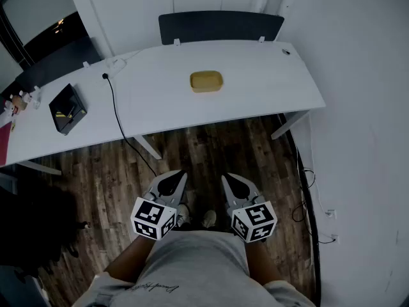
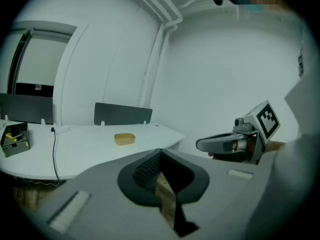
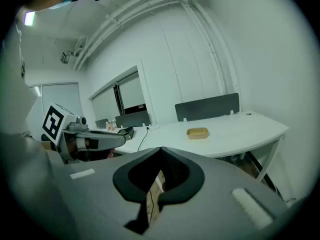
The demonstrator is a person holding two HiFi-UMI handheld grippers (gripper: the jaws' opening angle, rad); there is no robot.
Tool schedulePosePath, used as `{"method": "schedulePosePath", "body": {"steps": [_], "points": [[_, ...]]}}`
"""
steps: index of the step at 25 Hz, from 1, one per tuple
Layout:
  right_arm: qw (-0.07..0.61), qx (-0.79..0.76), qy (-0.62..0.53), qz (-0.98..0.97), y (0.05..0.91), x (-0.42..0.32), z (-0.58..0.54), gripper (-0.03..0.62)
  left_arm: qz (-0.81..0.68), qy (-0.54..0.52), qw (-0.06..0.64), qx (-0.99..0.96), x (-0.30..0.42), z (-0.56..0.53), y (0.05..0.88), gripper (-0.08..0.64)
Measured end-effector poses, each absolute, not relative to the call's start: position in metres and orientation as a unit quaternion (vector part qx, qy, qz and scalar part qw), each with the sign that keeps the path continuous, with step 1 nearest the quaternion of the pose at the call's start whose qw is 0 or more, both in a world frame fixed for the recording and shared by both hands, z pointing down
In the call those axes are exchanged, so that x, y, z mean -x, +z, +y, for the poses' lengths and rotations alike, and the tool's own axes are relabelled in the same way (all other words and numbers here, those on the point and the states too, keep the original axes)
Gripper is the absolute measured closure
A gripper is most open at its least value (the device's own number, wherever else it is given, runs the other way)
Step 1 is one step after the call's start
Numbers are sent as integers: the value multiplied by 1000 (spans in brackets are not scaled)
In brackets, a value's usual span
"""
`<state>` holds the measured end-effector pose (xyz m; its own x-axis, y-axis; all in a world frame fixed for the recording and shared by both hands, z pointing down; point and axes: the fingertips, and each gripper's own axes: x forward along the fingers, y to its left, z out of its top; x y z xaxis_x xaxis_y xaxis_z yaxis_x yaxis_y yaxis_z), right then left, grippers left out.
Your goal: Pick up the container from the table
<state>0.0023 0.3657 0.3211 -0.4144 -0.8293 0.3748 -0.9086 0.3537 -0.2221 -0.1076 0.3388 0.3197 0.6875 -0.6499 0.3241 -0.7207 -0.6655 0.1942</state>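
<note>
A small yellow container (image 1: 206,81) rests on the white table (image 1: 255,75), a little right of its middle; it also shows as the yellow container (image 2: 124,139) in the left gripper view and as the yellow container (image 3: 197,133) in the right gripper view. My left gripper (image 1: 174,179) and right gripper (image 1: 231,181) hang side by side over the wooden floor, well short of the table's front edge. Both point toward the table with jaws shut and nothing between them. In each gripper view the other gripper appears beside it: the right gripper (image 2: 202,144) and the left gripper (image 3: 120,138).
A black box (image 1: 67,109) lies on the table's left part, with a black cable (image 1: 118,117) running off the front edge to the floor. A dark chair back (image 1: 220,25) stands behind the table. Table legs (image 1: 284,125) and floor cables (image 1: 307,190) sit at the right.
</note>
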Motion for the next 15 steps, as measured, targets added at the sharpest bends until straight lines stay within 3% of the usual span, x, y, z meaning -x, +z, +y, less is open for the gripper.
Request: {"method": "schedulePosePath", "body": {"steps": [15], "points": [[90,-515,201,-828,316,-6,369,577,-388,106,158,-902,101,343,313,558]]}}
